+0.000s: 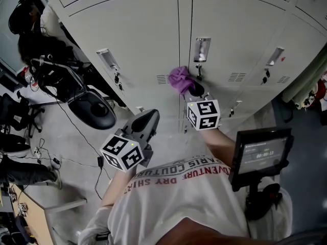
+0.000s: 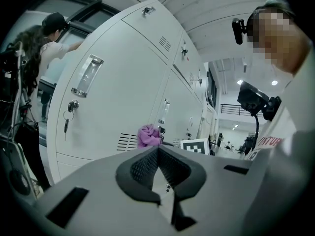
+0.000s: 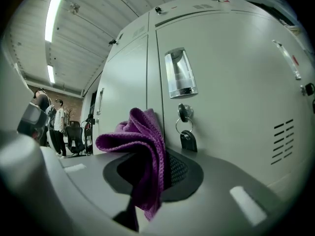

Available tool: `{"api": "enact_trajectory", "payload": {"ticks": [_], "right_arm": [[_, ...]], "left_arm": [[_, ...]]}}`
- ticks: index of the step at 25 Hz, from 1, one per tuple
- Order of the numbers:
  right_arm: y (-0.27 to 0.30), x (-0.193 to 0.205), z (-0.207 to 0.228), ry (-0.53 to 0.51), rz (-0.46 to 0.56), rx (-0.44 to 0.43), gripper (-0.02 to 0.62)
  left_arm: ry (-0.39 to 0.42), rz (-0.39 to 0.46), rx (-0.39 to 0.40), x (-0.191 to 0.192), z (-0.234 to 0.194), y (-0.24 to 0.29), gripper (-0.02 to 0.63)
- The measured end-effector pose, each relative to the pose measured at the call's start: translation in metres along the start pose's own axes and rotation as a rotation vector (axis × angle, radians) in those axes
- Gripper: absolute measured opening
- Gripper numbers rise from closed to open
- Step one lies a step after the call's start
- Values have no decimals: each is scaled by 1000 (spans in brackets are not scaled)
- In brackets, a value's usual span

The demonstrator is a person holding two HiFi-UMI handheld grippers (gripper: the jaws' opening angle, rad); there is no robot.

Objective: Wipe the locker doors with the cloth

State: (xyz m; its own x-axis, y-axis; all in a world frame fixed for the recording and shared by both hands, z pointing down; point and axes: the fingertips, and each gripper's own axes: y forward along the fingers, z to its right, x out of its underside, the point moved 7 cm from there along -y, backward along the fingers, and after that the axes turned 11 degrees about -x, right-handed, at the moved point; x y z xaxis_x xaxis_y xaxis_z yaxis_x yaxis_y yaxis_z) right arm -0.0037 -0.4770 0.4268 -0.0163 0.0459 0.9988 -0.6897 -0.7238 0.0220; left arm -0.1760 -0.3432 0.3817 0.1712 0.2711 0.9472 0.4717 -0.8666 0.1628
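The purple cloth (image 1: 180, 79) is bunched at the seam between two pale grey locker doors (image 1: 135, 34), just left of the middle door's keyed lock (image 1: 199, 73). My right gripper (image 1: 195, 90) is shut on the cloth, which spills over its jaws in the right gripper view (image 3: 142, 141). There the key (image 3: 186, 132) and the recessed handle (image 3: 179, 73) are just beyond the cloth; whether the cloth touches the door I cannot tell. My left gripper (image 1: 148, 117) hangs lower and to the left, away from the lockers, shut and empty (image 2: 157, 156). The cloth (image 2: 148, 134) shows past its tips.
A black office chair (image 1: 94, 108) and floor cables (image 1: 76, 131) stand at the left by the lockers. A screen on a stand (image 1: 263, 154) is at my right. People stand further off to the left (image 2: 51, 38). A wooden desk corner (image 1: 30, 218) is at lower left.
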Motion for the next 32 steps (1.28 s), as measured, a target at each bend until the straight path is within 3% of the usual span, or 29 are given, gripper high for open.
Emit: {"api": "enact_trajectory", "payload": {"ticks": [7, 15, 25, 32], "right_arm": [[-1, 0, 6, -25, -1, 9, 67], [-26, 0, 35, -22, 13, 87, 67], [-72, -1, 83, -23, 25, 220, 69], [-116, -6, 133, -26, 59, 369, 69]], "left_arm": [[-2, -2, 12, -1, -3, 5, 2], [-3, -17, 34, 3, 1, 14, 2], [5, -43, 77, 8, 14, 23, 2], [19, -52, 83, 9, 15, 26, 2]]}}
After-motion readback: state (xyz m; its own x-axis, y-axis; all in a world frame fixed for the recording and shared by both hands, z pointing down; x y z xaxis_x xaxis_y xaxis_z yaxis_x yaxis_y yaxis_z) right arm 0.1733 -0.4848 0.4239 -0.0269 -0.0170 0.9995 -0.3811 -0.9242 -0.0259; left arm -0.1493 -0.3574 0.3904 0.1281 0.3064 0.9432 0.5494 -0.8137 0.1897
